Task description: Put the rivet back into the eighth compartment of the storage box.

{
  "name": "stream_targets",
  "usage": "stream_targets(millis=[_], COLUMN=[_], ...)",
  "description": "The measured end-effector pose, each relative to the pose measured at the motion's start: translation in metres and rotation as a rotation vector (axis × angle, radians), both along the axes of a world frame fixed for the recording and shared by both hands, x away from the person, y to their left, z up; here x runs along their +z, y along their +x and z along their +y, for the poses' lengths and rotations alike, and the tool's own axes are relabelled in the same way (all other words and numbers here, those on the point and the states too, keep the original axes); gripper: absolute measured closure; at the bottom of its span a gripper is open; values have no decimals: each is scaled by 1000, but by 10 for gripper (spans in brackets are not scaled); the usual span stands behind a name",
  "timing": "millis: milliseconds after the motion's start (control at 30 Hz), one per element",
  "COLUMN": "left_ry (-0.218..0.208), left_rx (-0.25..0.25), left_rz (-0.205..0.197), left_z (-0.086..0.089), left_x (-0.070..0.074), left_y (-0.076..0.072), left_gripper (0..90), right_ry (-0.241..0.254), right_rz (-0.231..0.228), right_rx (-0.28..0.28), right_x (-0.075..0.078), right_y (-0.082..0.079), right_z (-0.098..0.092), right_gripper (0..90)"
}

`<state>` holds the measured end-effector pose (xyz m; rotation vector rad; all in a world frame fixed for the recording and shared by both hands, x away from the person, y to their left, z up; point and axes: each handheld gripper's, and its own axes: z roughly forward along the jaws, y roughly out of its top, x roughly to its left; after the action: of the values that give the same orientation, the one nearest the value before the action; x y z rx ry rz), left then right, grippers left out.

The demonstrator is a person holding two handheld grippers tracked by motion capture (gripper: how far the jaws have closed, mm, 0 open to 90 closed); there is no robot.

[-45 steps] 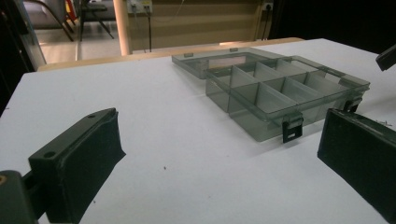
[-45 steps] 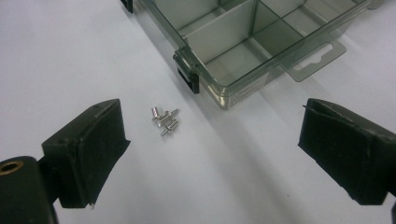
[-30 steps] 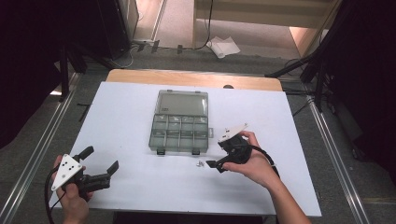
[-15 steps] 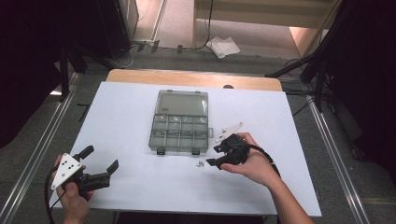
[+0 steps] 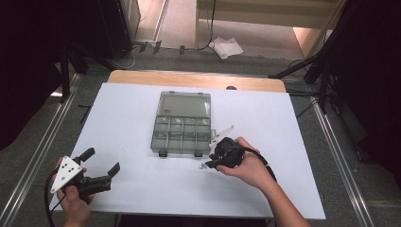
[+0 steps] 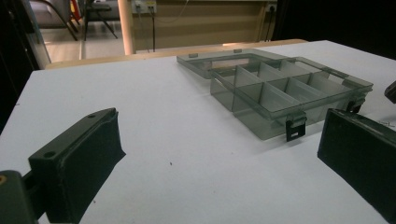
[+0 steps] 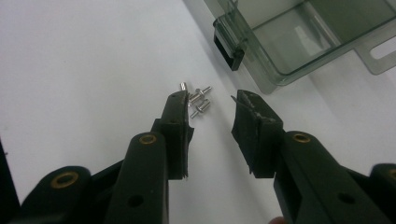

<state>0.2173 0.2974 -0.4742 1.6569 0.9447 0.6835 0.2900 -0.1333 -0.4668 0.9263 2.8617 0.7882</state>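
right gripper (image 7: 212, 105) jaws have just been closing around the screws (image 7: 198, 100), not clamped yet; left gripper (image 5: 99, 163) idle, open.

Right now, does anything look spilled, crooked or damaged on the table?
A few small screws lie loose on the white table beside the open compartment box, not in a compartment. The right gripper has been closing around them. Nothing looks damaged.
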Motion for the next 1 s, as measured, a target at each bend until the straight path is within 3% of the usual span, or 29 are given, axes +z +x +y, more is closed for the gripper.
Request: stream_targets(millis=[400,633,1000], left_ry=[-5,-4,-5], left_rx=[-4,-4,-6], left_rz=[0,1,-2], left_z=[0,0,1], left_x=[0,0,0], left_y=[0,0,0], left_gripper=[0,0,0], right_ry=[-40,-35,-112], right_rz=[35,46,58], right_rx=[-7,-4,1], right_x=[-8,-11,-16], right_y=[5,7,11], right_z=[11,18,20], right_gripper=[713,719,767])
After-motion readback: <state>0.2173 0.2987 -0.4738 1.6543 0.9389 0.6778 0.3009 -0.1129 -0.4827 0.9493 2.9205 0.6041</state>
